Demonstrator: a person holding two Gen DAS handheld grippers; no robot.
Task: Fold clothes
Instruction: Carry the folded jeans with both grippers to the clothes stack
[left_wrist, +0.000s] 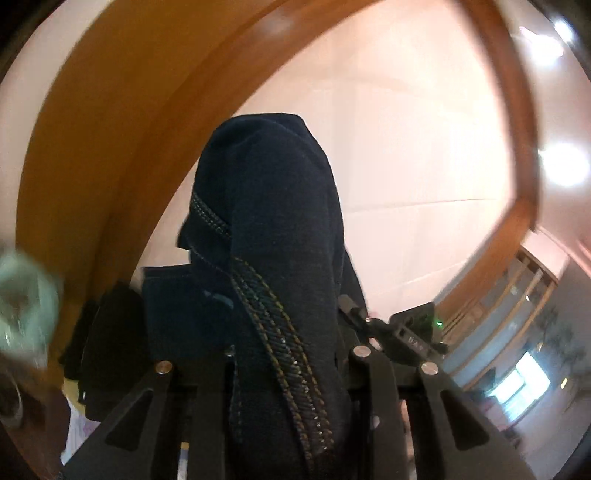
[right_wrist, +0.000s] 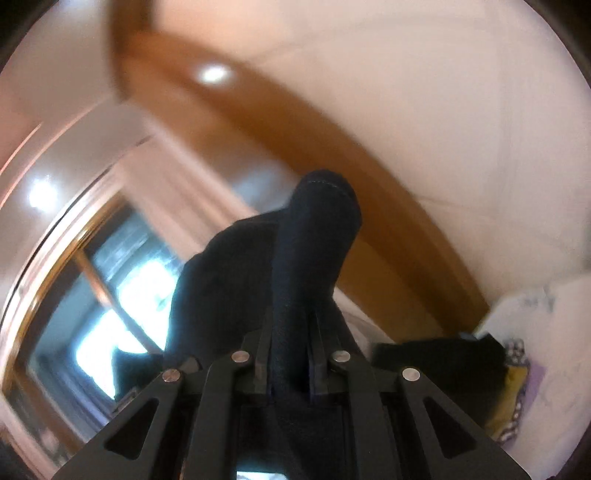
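Both tongs, left & right, clamp dark jeans held aloft toward the ceiling, w/ blurred views suggesting fast motion, so thick denim could slip out if either grip loosens.

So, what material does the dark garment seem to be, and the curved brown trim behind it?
The garment looks like dark denim: coarse matte weave, heavy seam with tan stitching. The brown trim looks like varnished wood, with a slight sheen, though motion blur leaves it uncertain.
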